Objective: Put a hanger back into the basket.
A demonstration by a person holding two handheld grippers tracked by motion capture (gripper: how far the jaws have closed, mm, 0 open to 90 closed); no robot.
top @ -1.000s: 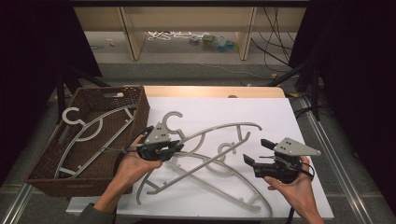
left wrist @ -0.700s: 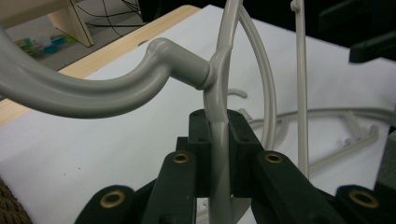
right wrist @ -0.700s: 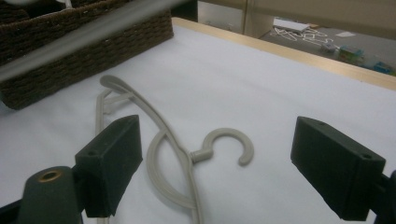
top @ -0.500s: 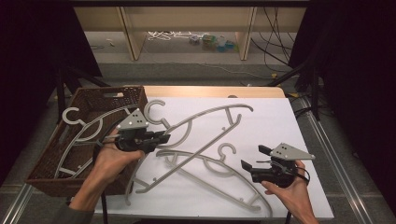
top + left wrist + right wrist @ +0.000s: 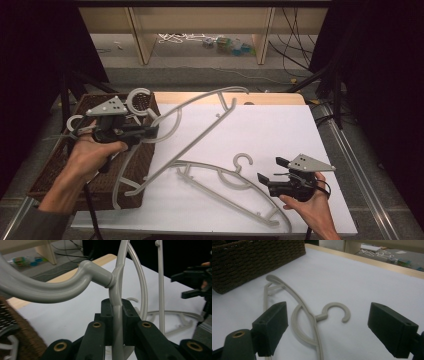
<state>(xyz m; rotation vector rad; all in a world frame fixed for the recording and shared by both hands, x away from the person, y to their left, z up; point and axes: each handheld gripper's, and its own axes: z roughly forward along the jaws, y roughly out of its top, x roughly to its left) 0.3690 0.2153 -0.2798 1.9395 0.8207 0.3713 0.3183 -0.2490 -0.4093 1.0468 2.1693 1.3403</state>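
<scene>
Clamped on the neck of a grey hanger (image 5: 200, 122), my left gripper (image 5: 145, 132) in the high view holds it lifted and tilted over the edge of the wicker basket (image 5: 55, 172), while my right gripper (image 5: 265, 180) hovers open beside a second hanger (image 5: 225, 182) lying flat on the white table (image 5: 280, 135). From the left gripper view, both pads (image 5: 107, 315) squeeze the stem just below the hook, so I'd swing slowly to keep it from pivoting. Through the right gripper view, the jaws gape wide with nothing between them, that hanger's hook (image 5: 335, 311) ahead on the sheet; I'd line up on its neck.
</scene>
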